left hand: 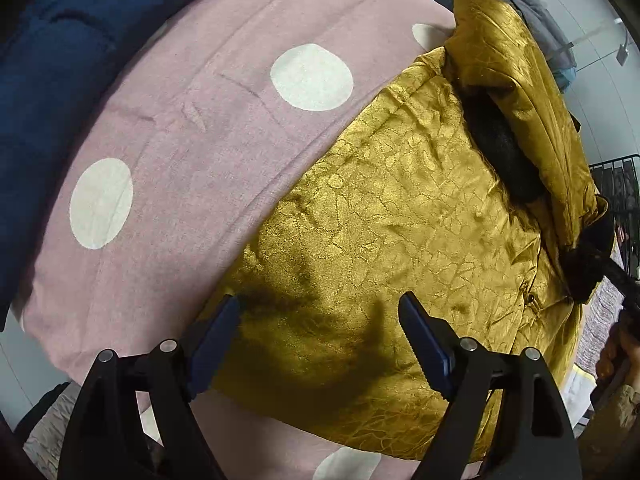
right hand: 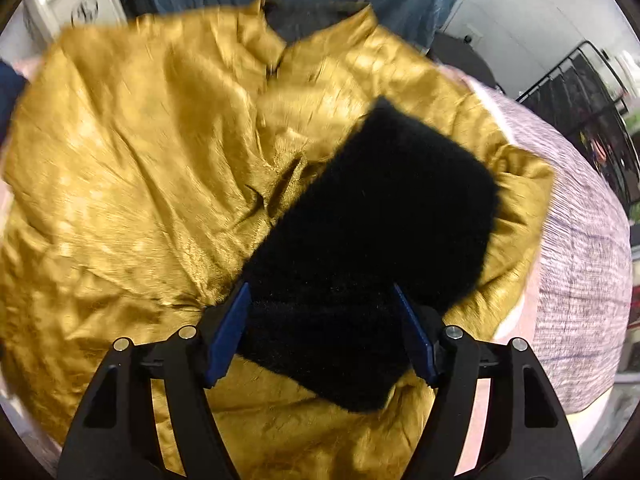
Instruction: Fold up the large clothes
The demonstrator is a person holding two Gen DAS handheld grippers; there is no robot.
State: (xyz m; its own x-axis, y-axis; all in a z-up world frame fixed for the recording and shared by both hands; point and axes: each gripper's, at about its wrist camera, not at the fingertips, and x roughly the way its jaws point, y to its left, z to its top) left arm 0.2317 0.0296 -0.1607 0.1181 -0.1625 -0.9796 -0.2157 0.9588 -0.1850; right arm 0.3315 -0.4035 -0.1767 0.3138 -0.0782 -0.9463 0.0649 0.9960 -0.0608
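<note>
A shiny gold garment with black fur trim lies spread on a pink blanket with white dots. My left gripper is open and empty just above the garment's near edge. In the right wrist view the gold garment fills the frame, creased, with a black furry cuff lying across it. My right gripper is open, its jaws on either side of the cuff's near end, not closed on it. The right wrist view is motion-blurred.
Dark blue bedding lies to the left of the pink blanket. A black wire rack stands at the right, beside a pale striped cover. Grey clothing lies beyond the garment.
</note>
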